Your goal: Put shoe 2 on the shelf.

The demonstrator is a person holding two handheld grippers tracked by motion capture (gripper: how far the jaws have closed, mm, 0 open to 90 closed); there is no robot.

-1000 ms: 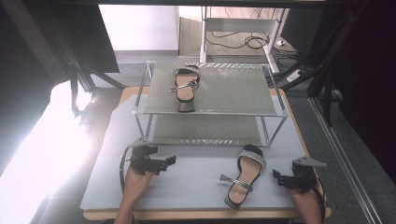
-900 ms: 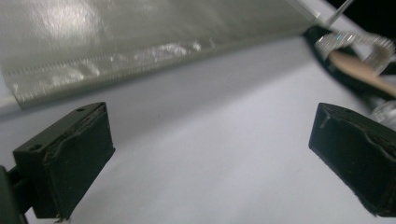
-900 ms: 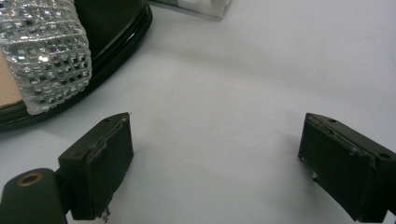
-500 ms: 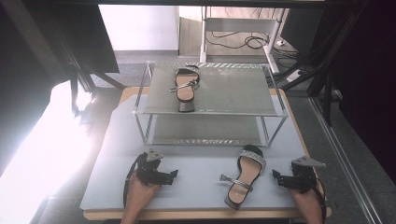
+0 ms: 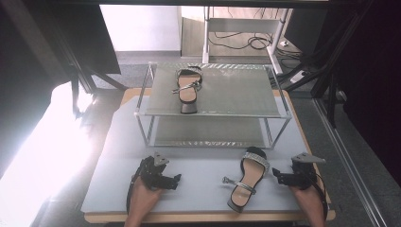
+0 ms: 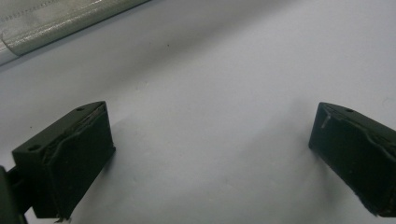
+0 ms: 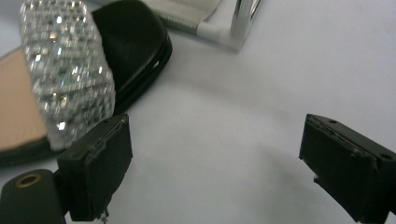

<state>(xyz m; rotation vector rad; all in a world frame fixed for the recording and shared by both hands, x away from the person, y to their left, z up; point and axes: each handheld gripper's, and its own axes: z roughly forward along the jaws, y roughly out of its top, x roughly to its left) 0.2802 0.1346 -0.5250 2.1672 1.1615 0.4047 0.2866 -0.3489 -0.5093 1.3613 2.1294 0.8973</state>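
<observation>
Though lengthwise, sandal (image 5: pixel 247 178) toe rackward.

Grey table (image 5: pixel 203 187), sandal (image 5: pixel 247 177), shelf rack (image 5: pixel 279 106)

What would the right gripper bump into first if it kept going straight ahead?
Probably the sandal. The right gripper points toward it, jaws open and empty, and its sparkly strap sits just past one jaw.

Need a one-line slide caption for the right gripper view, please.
Open right tool over the grey mat, beside the sandal with its rhinestone strap.
</observation>
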